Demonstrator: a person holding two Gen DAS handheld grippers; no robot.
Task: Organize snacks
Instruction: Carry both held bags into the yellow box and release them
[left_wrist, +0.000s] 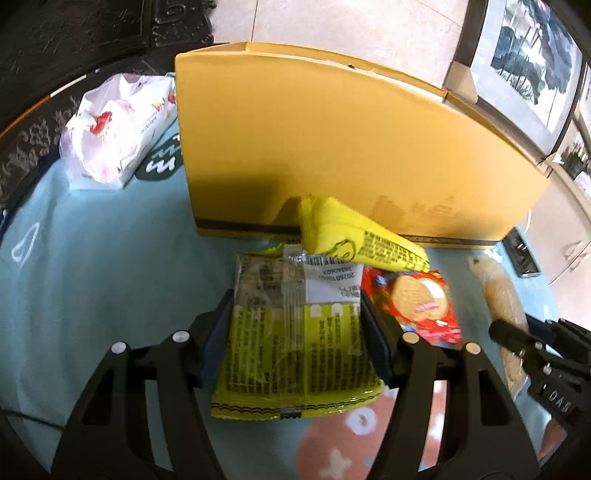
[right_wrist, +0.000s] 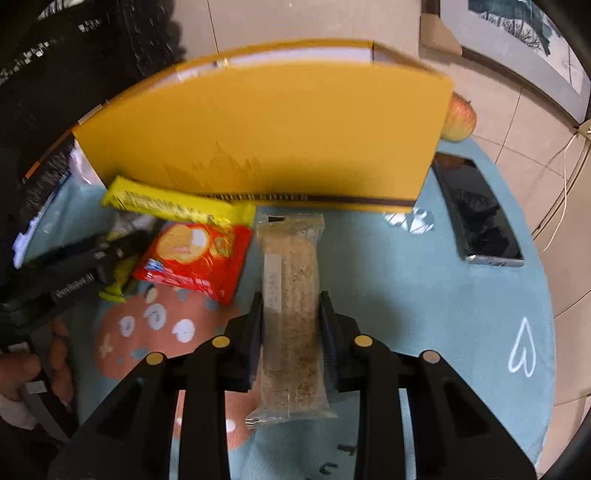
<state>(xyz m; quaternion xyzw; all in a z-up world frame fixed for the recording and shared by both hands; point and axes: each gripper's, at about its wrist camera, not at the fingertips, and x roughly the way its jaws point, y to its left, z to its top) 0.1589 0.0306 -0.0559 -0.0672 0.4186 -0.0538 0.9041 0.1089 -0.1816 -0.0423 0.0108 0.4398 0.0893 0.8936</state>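
Note:
My left gripper (left_wrist: 295, 299) is shut on a yellow-green snack packet (left_wrist: 295, 354), its pads pressing both long edges. Beyond it a yellow bar (left_wrist: 354, 236) leans against the tall yellow cardboard box (left_wrist: 332, 147), and a red biscuit packet (left_wrist: 417, 299) lies to the right. In the right wrist view my right gripper (right_wrist: 290, 301) is shut on a beige cereal bar (right_wrist: 291, 332) in clear wrap, which points toward the box (right_wrist: 277, 129). The red packet (right_wrist: 195, 254) and yellow bar (right_wrist: 177, 206) lie to its left.
A round teal mat (right_wrist: 461, 314) covers the table. A phone (right_wrist: 476, 210) lies right of the box, with an apple (right_wrist: 458, 118) behind it. A white plastic bag (left_wrist: 110, 125) sits left of the box. A hand (right_wrist: 18, 373) shows at the lower left.

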